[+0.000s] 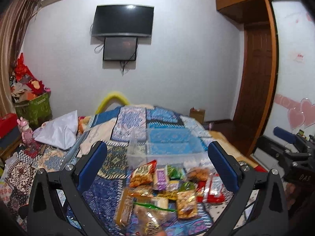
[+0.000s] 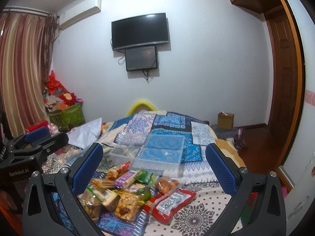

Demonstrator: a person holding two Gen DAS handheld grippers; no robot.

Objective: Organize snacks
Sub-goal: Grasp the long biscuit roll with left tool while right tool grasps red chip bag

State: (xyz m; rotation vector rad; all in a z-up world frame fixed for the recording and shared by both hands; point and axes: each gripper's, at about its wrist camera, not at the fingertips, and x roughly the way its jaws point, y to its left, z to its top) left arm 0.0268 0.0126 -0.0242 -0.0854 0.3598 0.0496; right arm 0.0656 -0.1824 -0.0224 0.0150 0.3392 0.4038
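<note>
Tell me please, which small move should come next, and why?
Probably lower the open right gripper onto the red plastic snack packet: it lies at the pile's near edge, and the clear plastic divided box behind holds no snacks yet.

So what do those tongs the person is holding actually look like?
Both pairs match: the left tongs and right tongs have black plastic V-shaped arms with silver bolts, tipped with flat blue textured pads. The left body carries white "GenRobot.AI" lettering; the right one shows "DAS". No cables or sleeves show.
</note>
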